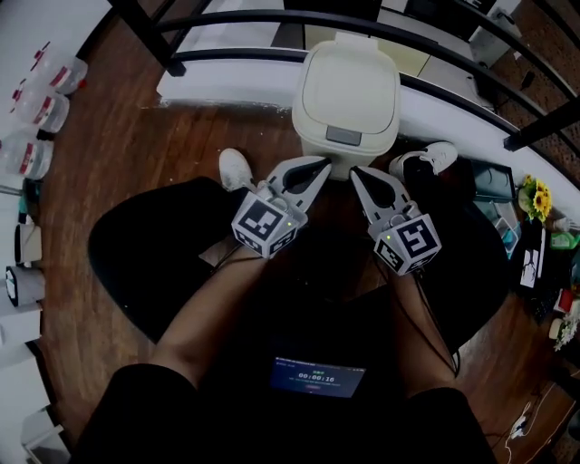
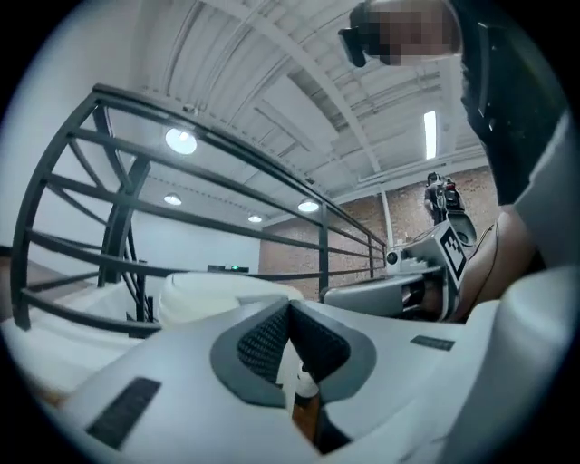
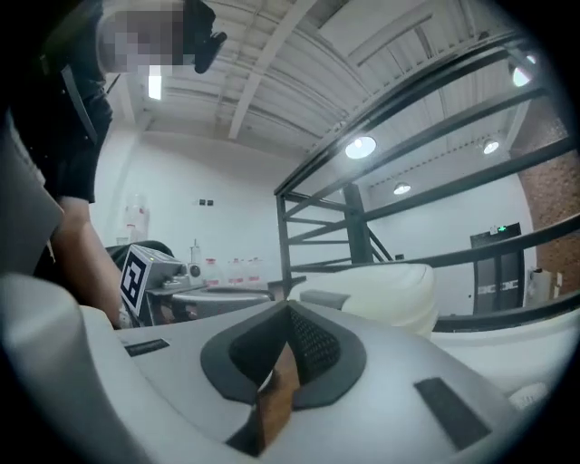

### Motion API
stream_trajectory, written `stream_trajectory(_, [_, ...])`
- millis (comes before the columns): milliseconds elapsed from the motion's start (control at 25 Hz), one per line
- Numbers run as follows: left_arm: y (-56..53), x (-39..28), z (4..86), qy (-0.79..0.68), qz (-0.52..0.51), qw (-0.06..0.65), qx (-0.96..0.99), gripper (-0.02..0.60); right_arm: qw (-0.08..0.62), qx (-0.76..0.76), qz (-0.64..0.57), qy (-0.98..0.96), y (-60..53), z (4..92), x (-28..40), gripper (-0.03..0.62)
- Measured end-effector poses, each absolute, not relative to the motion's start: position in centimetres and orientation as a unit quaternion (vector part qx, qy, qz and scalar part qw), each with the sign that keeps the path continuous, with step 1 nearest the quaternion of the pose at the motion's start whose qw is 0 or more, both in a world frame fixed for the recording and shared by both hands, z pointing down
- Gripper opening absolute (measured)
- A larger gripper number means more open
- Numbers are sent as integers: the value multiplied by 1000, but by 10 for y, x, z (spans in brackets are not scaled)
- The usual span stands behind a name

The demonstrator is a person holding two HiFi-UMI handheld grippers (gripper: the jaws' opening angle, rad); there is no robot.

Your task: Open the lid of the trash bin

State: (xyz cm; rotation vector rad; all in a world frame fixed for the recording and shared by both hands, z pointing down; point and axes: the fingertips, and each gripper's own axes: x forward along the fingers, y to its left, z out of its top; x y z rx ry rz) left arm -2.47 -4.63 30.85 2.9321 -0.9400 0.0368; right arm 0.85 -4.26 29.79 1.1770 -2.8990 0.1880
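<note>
The cream trash bin (image 1: 344,86) stands on the wood floor by the railing, its lid down and a grey press tab (image 1: 343,136) at its front edge. Just in front of the bin, my left gripper (image 1: 323,167) is shut, its tips near the tab's left side. My right gripper (image 1: 357,172) is likewise shut, its tips close under the tab's right side. Neither holds anything. In the left gripper view the shut gripper (image 2: 290,308) points at the bin (image 2: 213,292). The right gripper view shows its shut gripper (image 3: 288,313) before the bin (image 3: 385,290).
A black railing (image 1: 272,18) and a white ledge (image 1: 227,86) run behind the bin. White shoes (image 1: 235,168) (image 1: 426,159) rest either side of it. Shelves with containers (image 1: 36,100) line the left; clutter and sunflowers (image 1: 535,195) sit at the right. A lit screen (image 1: 314,376) lies on the person's lap.
</note>
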Motion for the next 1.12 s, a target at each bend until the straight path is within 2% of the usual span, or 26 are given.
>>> stream_trajectory(200, [-34,-25,263,-293,-17,3,956,14,-19,363,17,-931,-33,261,6,18])
stream_trajectory(480, [-37,-26,265,-294,-24,12,956,14,-39,365,26,-930,-33,262,7,18])
stream_trajectory(1120, [-35,-34,267,-295,-29,18,955,14,-27,354,15,-935,-30,265,-7,18])
